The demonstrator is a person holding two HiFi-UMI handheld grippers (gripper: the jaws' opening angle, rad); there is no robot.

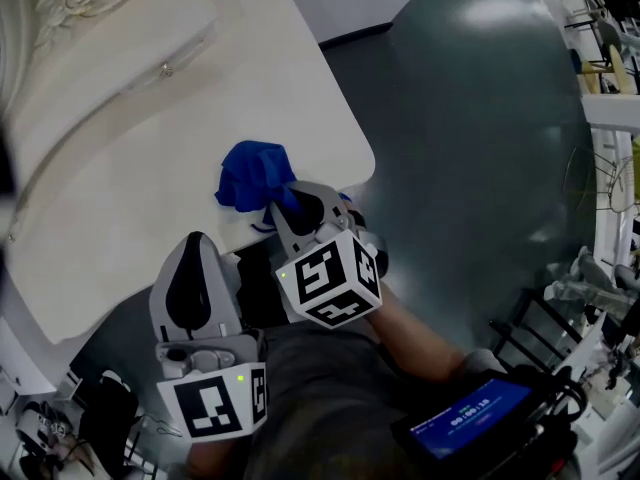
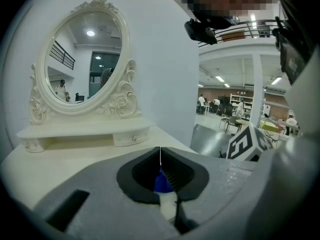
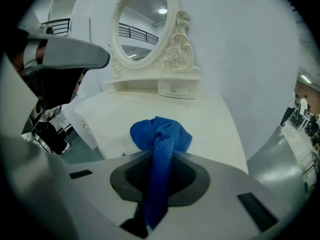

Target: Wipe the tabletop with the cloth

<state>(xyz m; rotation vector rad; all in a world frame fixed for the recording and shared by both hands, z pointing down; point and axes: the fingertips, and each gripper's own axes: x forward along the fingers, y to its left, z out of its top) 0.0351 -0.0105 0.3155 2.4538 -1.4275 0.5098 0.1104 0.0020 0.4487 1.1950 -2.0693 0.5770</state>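
The right gripper is clamped on the cloth: in the right gripper view a twisted blue strip runs down between the two jaws, and the rest of the cloth sits as a loose bunch just ahead of the jaw tips, resting on the white tabletop. In the head view the same bunch lies in front of the right gripper, close to the table edge that is nearest to this gripper. The left gripper hangs beside and behind the right one, off the table edge. In its own view its jaws stand together with only a thin line between the tips. A small blue patch shows behind them, and I cannot tell what it is. Far ahead of both grippers stands an oval mirror on its little drawer base. To my judgement the cloth is taken and set down, and the wiping itself is the step in hand. The next move calls for pressing the bunch flat on the surface and pushing it forward, away from the gripper, in broad strokes. The grip should be firm, so that the cloth does not slip out of the jaws.
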